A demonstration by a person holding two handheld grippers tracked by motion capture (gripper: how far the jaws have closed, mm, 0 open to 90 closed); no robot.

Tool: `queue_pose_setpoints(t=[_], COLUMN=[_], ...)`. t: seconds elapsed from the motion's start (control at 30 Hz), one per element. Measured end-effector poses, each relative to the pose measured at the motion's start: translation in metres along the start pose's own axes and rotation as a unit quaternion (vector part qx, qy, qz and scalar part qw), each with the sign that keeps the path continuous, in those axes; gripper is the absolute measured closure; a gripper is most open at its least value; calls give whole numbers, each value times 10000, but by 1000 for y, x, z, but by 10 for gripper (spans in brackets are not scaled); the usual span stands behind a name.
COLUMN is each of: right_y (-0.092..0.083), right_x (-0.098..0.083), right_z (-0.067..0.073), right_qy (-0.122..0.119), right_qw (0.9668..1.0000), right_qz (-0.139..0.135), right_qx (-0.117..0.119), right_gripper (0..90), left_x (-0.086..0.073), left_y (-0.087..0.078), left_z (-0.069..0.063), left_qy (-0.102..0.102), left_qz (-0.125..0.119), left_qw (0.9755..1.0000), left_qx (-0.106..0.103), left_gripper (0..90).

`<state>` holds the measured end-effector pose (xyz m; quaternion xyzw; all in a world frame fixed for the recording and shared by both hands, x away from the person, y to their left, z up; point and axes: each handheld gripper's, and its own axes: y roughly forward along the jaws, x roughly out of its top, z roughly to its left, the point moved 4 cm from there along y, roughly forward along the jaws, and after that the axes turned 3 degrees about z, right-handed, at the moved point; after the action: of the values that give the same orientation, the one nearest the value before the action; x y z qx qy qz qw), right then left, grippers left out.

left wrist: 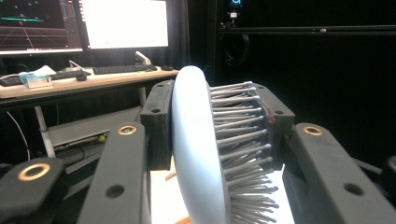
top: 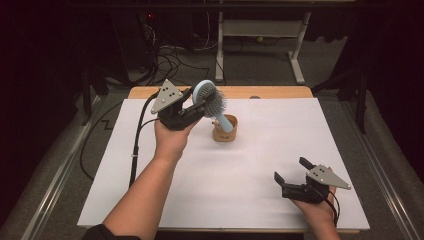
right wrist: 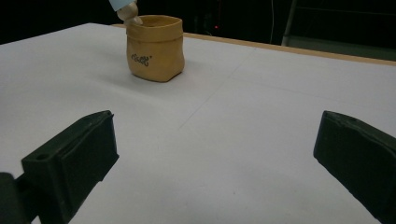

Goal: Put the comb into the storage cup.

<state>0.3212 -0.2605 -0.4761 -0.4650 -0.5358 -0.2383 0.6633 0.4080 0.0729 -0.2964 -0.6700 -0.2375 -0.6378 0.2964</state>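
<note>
Blue hairbrush (top: 209, 98) is clamped by its head in the left tongs (top: 196, 106), and its handle tip pokes into the little tan pot (top: 225, 129) on the table (top: 280, 145). The brush is not fully in or out yet. The right tongs (top: 291, 171) wait apart, holding nothing.

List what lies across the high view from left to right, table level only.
Left claw shut on the hairbrush → tan pouch → right claw, jaws open over the white table sheet.
</note>
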Motion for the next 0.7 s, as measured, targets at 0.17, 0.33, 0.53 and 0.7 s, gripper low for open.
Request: queue_pose_setpoints(t=[0.17,0.33,0.53,0.7], right_y=[0,1,0,-1], right_x=[0,0,0,0], right_z=[0,1,-1,-1], right_qy=[0,-2,35,66], right_qw=[10000,10000,10000,10000], right_qz=[-3,-15,-12,-52], right_qx=[8,3,-31,-34], right_gripper=[2,2,2,2], left_x=[3,4,2,3], left_y=[5,9,17,25], left_z=[4,9,12,14], left_qy=[43,9,-36,-34], left_qz=[28,17,17,71], left_qw=[10000,10000,9999,9999], left_qx=[36,81,99,130], left_gripper=[573,573,573,572])
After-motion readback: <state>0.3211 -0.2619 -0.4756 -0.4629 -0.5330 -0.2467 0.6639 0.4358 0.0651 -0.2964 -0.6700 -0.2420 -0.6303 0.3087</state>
